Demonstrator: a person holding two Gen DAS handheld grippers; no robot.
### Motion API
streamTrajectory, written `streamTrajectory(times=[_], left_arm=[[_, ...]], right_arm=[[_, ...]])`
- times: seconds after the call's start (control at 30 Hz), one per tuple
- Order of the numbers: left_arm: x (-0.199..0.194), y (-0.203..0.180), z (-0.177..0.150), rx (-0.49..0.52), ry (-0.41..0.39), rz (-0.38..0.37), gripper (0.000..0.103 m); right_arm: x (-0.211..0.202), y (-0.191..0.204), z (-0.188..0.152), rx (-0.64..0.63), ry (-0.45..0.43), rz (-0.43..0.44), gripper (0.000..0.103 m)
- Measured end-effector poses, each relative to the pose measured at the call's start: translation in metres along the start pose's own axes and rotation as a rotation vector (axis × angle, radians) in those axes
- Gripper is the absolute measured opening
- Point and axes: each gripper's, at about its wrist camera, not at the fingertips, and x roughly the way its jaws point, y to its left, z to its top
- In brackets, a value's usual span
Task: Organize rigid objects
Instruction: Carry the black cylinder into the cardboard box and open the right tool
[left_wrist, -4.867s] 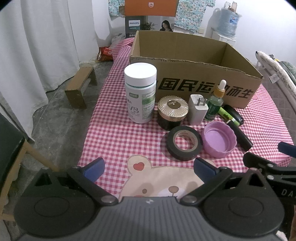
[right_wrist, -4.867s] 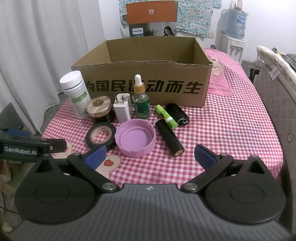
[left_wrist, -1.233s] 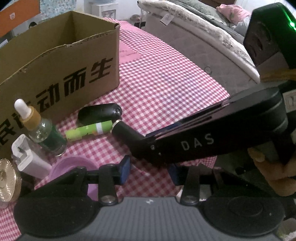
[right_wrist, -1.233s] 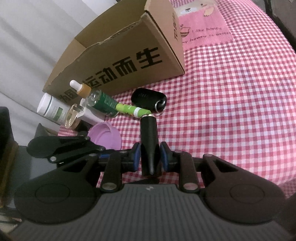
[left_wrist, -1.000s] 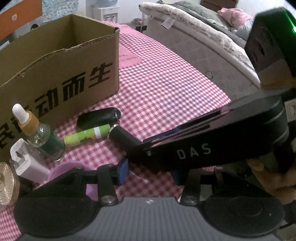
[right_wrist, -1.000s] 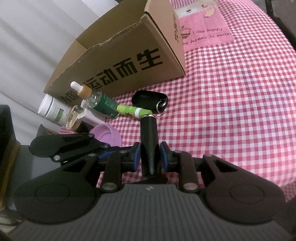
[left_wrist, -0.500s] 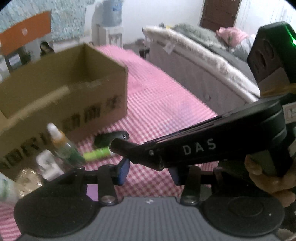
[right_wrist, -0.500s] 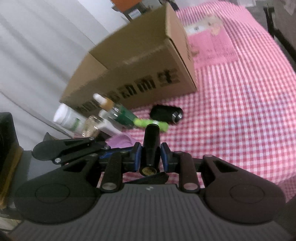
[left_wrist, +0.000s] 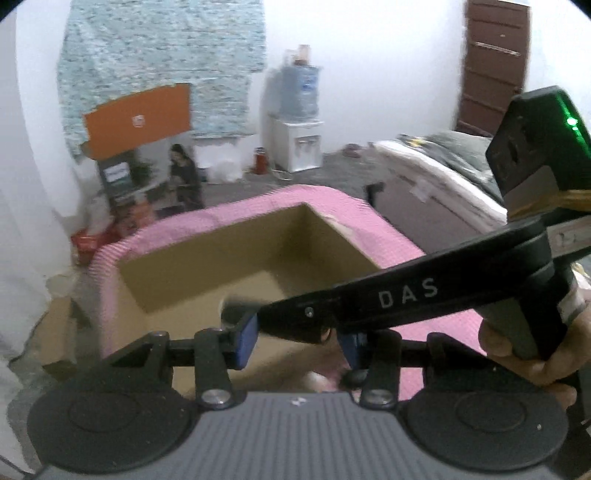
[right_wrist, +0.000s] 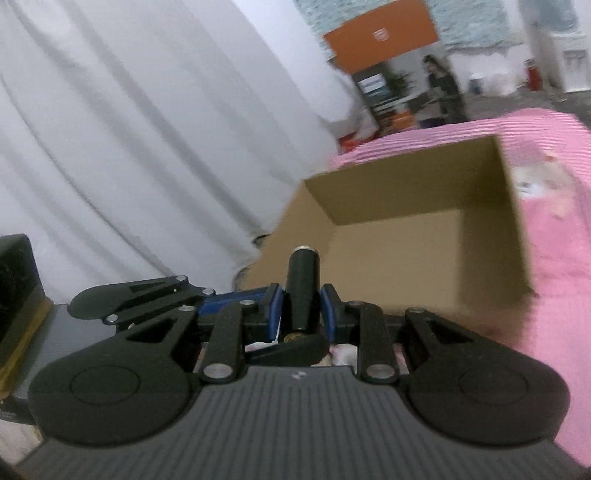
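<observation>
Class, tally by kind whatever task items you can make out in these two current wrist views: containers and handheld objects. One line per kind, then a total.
Cardboard box: 1
Black cylinder, held in the right gripper: 1
Total: 2

Right gripper (right_wrist: 300, 314) clamped; left gripper (left_wrist: 297, 338) half-closed, empty

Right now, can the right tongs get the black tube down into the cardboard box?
Probably yes. The right tongs are shut on the black tube, pointing it at the cardboard box, whose top is open and whose visible inside looks bare. Nothing stands between. The left tongs sit beside them, not ahead.
</observation>
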Motion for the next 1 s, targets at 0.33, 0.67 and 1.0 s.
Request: streamTrajectory(times=[0.33, 0.67, 1.0], left_arm=[[0.079, 0.084, 0.036, -0.071, 0.168, 0.047, 0.047], [0.094, 0.107, 0.035, -0.113, 0.172, 0.041, 0.051], [0.057, 0.095, 0.034, -0.1, 0.103, 0.049, 0.058]], right_arm=[[0.13, -0.042, 0.083, 0.207, 0.17, 0.051, 0.021], [0.141, -0.074, 0.091, 0.258, 0.173, 0.026, 0.027], [0.079, -0.075, 0.08, 0.22, 0.092, -0.015, 0.045]])
